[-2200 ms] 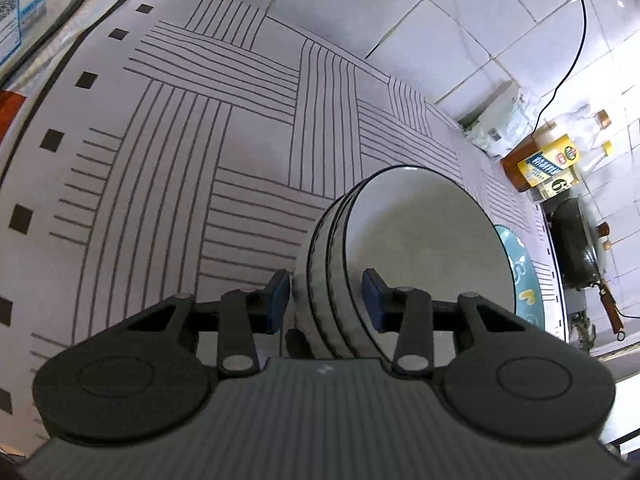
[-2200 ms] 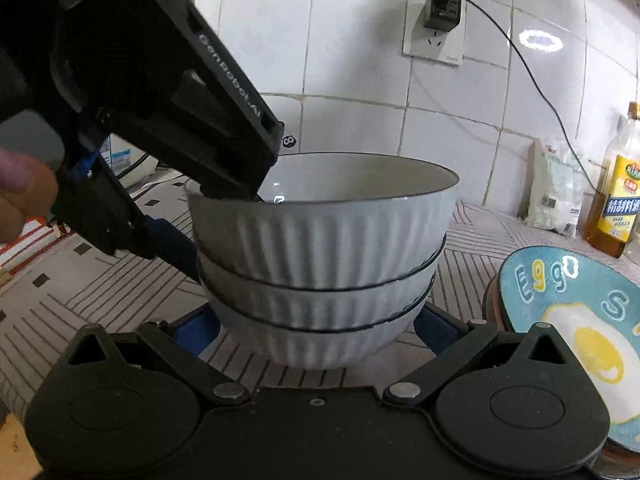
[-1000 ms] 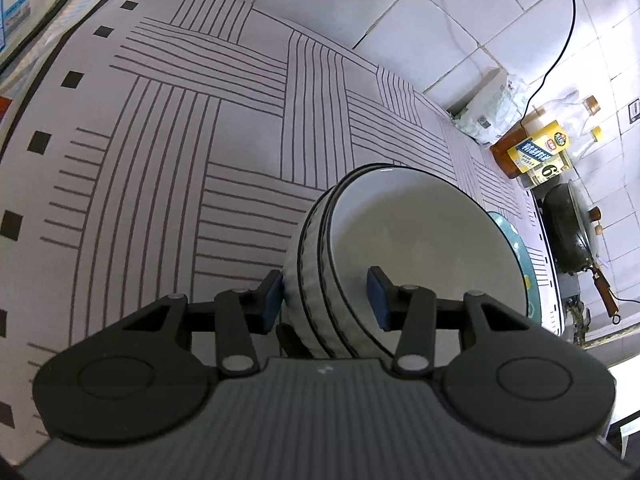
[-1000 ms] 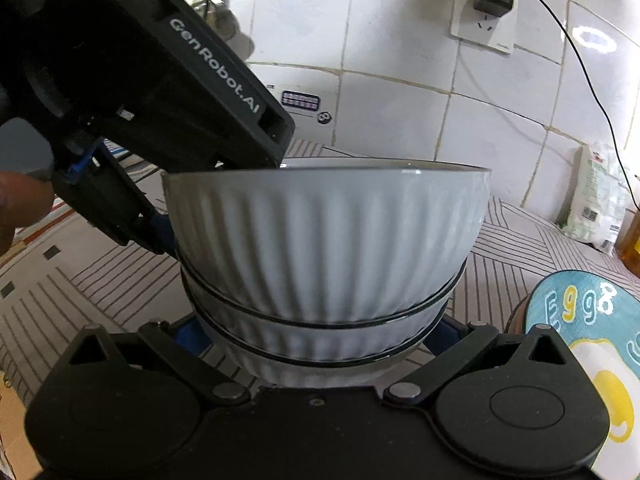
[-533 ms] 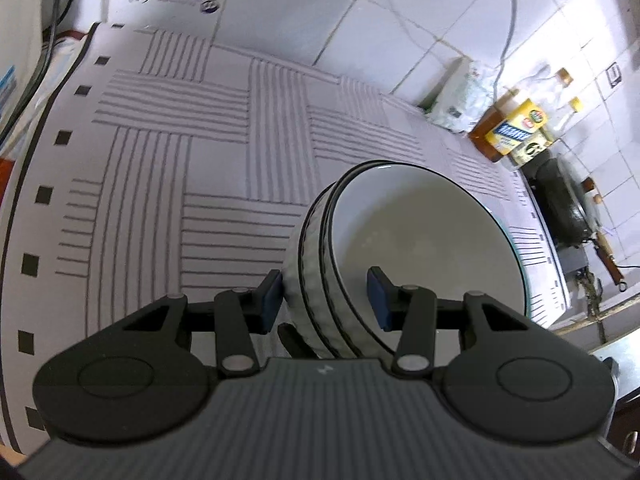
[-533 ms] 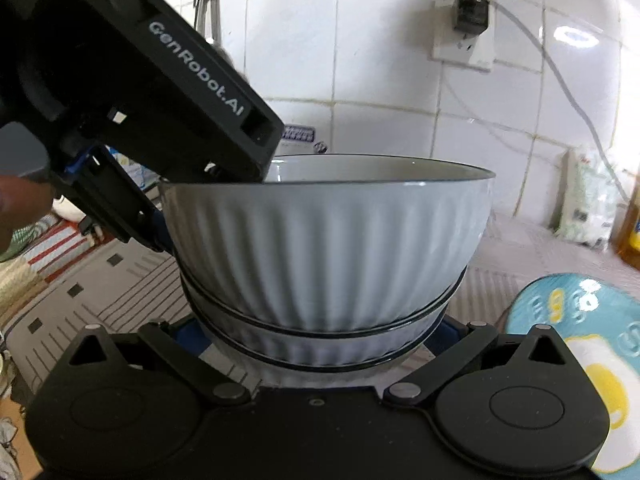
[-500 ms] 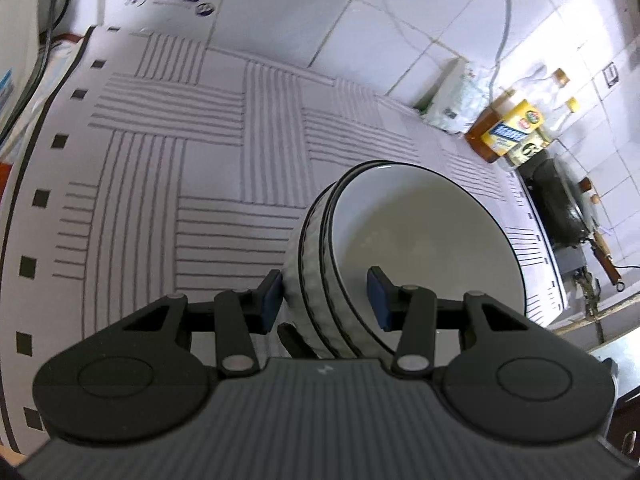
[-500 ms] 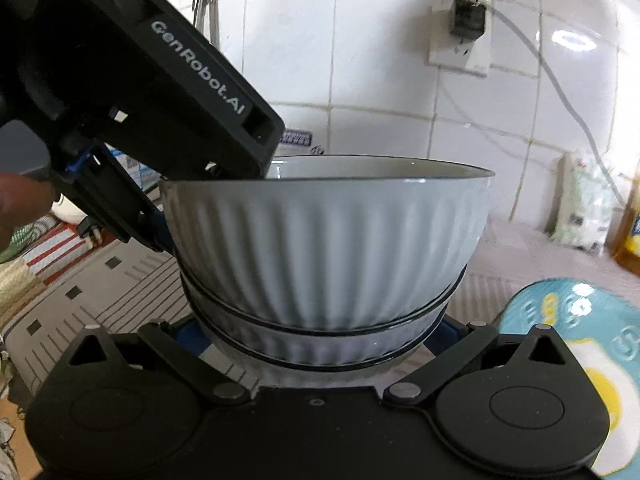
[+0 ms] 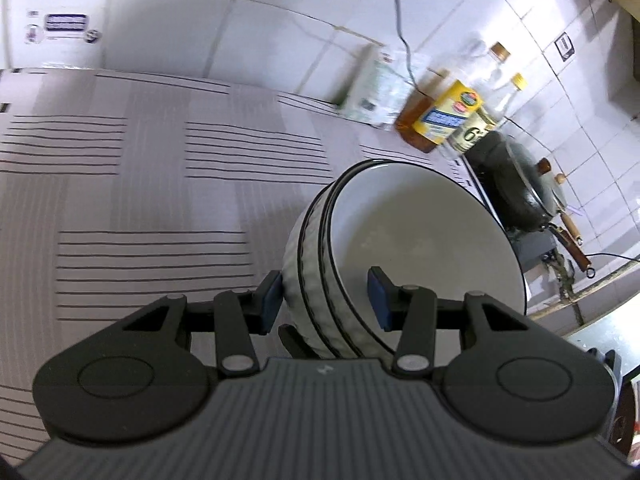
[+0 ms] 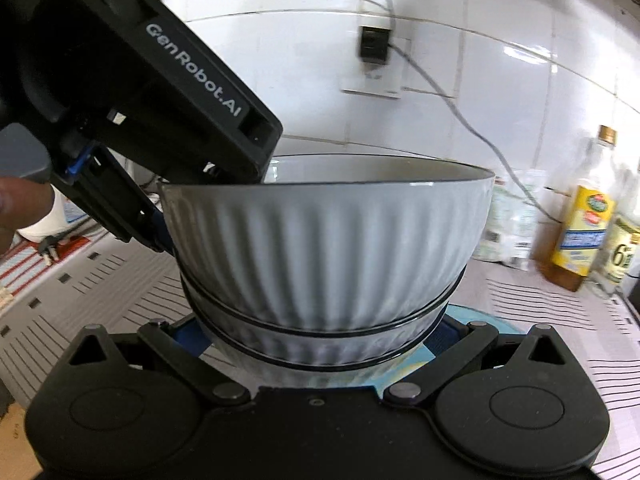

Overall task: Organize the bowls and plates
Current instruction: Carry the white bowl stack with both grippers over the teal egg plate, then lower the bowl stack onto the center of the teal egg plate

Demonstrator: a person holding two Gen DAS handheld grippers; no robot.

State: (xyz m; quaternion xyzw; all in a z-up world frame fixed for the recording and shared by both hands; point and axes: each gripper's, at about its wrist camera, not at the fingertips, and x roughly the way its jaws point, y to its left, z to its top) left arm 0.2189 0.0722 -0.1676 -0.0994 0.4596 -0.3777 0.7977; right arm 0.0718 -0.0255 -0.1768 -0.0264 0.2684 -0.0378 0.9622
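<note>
Above the striped mat (image 9: 152, 184), your left gripper (image 9: 323, 295) is clamped on the rim of the bowls (image 9: 400, 248): one blue pad sits against the ribbed outer wall of the nested stack, the other inside the top bowl. In the right wrist view the bowls (image 10: 328, 256) hang clear of the counter, upright, three ribbed grey shells nested with dark rims showing between them. Your right gripper (image 10: 316, 330) has its blue pads on either side of the lowest bowl; whether they press it or merely flank it, you cannot tell from here. The left gripper (image 10: 160, 120) comes in from the upper left over the rim. A teal plate (image 10: 460, 316) shows just behind and beneath the stack. Bottles (image 9: 444, 116) and a pan (image 9: 516, 184) stand along the tiled wall.
</note>
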